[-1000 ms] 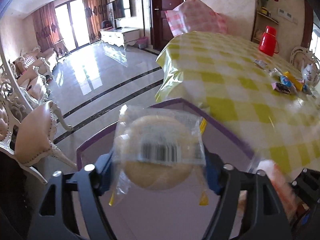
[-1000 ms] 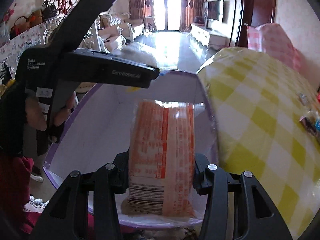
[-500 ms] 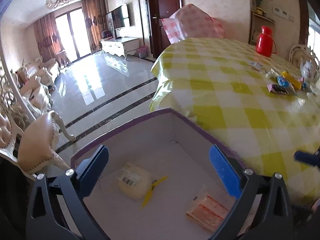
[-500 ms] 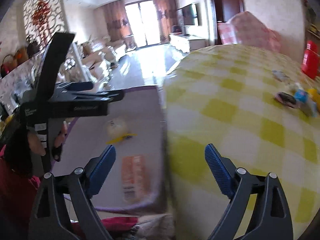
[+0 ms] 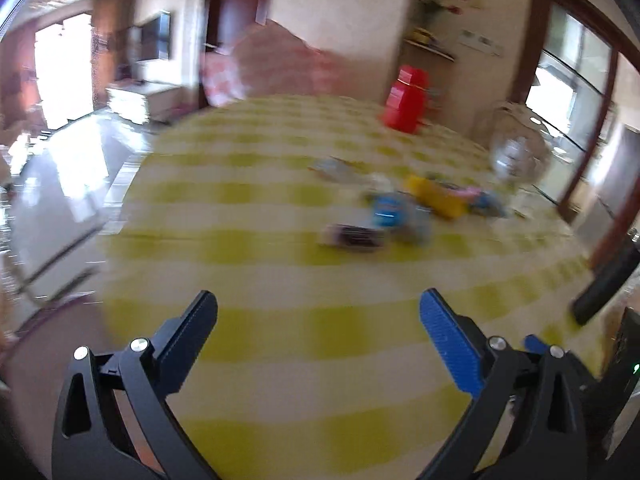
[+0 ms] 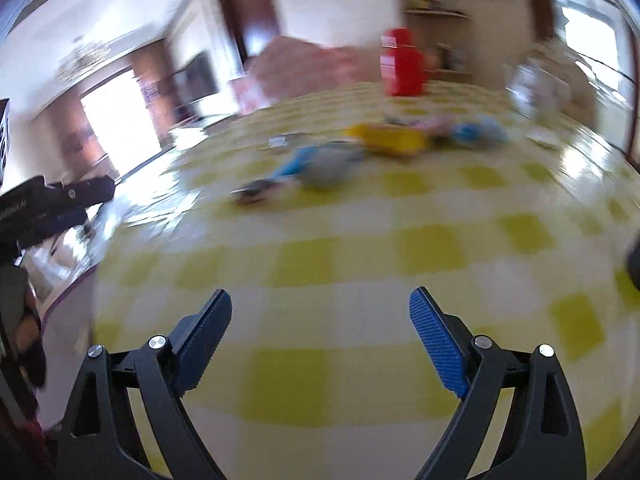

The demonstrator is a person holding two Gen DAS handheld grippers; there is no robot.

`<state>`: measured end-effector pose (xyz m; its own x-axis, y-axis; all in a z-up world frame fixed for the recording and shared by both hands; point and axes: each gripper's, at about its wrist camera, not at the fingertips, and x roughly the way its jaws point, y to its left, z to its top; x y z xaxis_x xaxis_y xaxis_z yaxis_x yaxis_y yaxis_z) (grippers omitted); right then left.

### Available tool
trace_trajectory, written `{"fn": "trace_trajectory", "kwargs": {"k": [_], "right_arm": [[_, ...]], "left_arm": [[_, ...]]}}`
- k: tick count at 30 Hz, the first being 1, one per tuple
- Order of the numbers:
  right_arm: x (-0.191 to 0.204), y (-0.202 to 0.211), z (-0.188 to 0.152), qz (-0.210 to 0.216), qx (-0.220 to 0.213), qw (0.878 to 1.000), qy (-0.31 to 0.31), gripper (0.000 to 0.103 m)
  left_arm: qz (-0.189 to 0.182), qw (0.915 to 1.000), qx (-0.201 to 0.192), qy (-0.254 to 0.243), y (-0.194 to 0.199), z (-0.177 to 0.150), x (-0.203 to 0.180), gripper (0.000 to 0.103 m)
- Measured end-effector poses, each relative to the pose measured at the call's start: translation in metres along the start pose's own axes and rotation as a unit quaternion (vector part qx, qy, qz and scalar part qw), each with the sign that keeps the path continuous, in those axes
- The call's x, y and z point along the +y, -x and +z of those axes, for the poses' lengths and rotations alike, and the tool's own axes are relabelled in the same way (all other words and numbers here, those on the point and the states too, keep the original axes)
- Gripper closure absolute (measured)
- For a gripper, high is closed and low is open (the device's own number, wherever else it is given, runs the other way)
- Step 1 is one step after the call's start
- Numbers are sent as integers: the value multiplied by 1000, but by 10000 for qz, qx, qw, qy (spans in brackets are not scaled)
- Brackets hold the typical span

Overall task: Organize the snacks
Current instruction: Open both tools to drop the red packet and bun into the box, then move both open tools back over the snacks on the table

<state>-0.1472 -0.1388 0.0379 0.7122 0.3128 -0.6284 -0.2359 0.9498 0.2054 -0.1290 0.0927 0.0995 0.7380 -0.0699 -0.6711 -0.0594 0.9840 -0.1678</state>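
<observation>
Both views are motion-blurred. Several snack packets lie in a cluster on the yellow-checked tablecloth (image 5: pixel 280 360): a dark purple packet (image 5: pixel 352 237), a blue packet (image 5: pixel 386 210) and a yellow packet (image 5: pixel 436 196). They also show in the right wrist view as the dark packet (image 6: pixel 252 194), blue packet (image 6: pixel 316 162) and yellow packet (image 6: pixel 388 138). My left gripper (image 5: pixel 318 324) is open and empty over the near table. My right gripper (image 6: pixel 320 320) is open and empty, also short of the cluster. The purple-rimmed box (image 5: pixel 36 320) shows only as an edge at the lower left.
A red thermos (image 5: pixel 406 100) stands at the far side of the table, with a glass teapot (image 5: pixel 516 152) at the right. A pink-checked covered chair (image 5: pixel 272 64) is behind the table. The left gripper's body (image 6: pixel 48 208) shows at the left of the right wrist view.
Both grippers let go of their snacks into the purple-rimmed box, opened, and swung right from the box toward the snack cluster on the table.
</observation>
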Motion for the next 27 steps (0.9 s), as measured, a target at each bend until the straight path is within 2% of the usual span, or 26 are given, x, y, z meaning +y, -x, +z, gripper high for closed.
{"fn": "trace_trajectory", "kwargs": {"k": [3, 6, 9, 11, 12, 14, 16, 20, 22, 24, 27], "right_arm": [[-46, -6, 8, -477, 28, 9979, -440, 15], [-91, -18, 27, -982, -8, 9908, -929, 15], [-132, -37, 57, -1515, -101, 9804, -1255, 15], [-161, -51, 77, -1754, -191, 9715, -1580, 15], [-180, -61, 90, -1907, -249, 9640, -1834, 15], [-215, -78, 112, -1915, -348, 9540, -2279, 15], [-254, -94, 131, -2040, -499, 9370, -2792, 15], [-314, -122, 160, -1933, -606, 9174, -3426, 15], [-342, -142, 177, -1951, -571, 9131, -3534, 15], [-356, -159, 191, -2063, -506, 9137, -3464, 15], [-373, -184, 216, -2292, -477, 9181, -3196, 15]], "left_arm": [[-470, 9984, 315, 41, -49, -1, -44, 2], [-621, 9974, 335, 136, -90, 3, -80, 2], [-650, 9978, 126, 89, -119, 16, -115, 2], [-648, 9978, -164, 14, -132, 29, -134, 2], [-682, 9973, -261, -19, -138, 36, -141, 2], [-820, 9955, -452, -175, -150, 47, -158, 2], [-957, 9930, -615, -324, -159, 53, -170, 2], [-1567, 9830, -719, -636, -173, 46, -184, 2], [-1661, 9799, -487, -990, -182, 40, -193, 2], [-1847, 9771, -459, -950, -180, 40, -193, 2], [-1797, 9792, -397, -860, -182, 40, -191, 2]]}}
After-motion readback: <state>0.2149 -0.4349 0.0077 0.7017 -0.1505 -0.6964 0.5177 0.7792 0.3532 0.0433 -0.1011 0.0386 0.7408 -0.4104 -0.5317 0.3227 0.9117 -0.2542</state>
